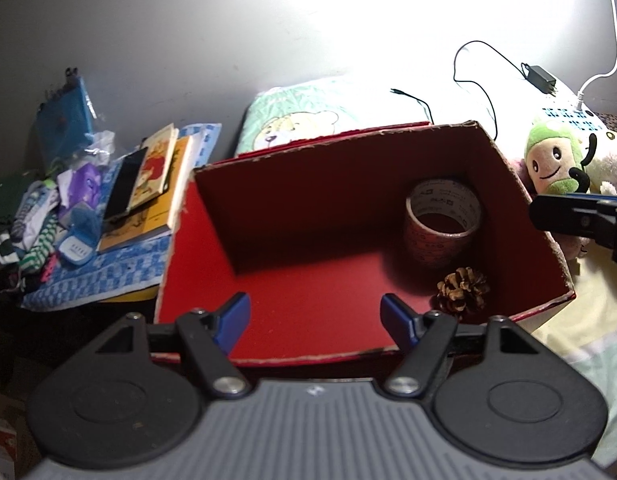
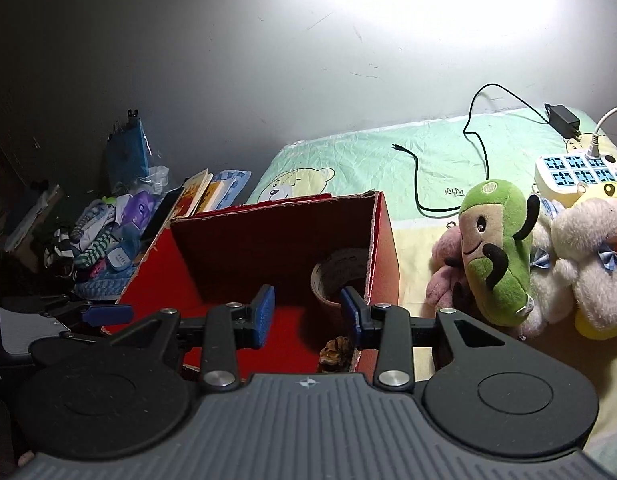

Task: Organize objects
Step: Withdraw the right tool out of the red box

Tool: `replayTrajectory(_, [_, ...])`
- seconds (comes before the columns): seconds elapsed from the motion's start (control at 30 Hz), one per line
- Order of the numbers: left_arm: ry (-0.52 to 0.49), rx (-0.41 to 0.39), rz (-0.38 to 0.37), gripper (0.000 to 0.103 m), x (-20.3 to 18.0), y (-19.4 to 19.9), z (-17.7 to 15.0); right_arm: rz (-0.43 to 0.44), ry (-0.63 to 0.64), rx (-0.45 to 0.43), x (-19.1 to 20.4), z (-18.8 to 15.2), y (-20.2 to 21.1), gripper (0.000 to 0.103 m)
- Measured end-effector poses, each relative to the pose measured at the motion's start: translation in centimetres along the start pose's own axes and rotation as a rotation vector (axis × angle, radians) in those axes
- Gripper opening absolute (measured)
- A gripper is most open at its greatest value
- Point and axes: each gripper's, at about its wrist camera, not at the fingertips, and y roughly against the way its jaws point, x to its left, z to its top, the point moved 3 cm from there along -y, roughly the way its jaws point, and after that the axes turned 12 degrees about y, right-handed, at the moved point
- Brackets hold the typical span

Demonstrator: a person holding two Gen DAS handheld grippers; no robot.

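Left gripper spread, empty, over red box. Ahead-right inside: tape roll upright, pinecone nearer. Right gripper apart, empty; green plush right, tilted.

Left gripper: jaws spread wide, nothing between the blue pads. Fingers level, pointing forward and slightly down. Black linkage arms splay out evenly from the grey ribbed body.

Right gripper: jaws parted, narrower gap than the left, nothing clamped. Blue pads face each other squarely.

Cross-views: right gripper's fingers enter the left camera's right edge, lying sideways. Left gripper's blue-tipped finger shows at the right camera's left edge, lower down. The two grippers sit side by side, apart.
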Motion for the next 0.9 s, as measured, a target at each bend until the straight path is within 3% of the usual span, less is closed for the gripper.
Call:
replayTrajectory(0.6, [0.122,-0.006,0.147,0.078,-0.9,3.5,-4.2,0.102,0.046,-0.047,-0.9,-2.8,3.9,0.039])
replayTrajectory(0.9, [0.118,0.029,0.184,0.081,-2.6,3.6,-6.5,0.128,0.025,0.003,-1.6,-5.2,4.4,0.039])
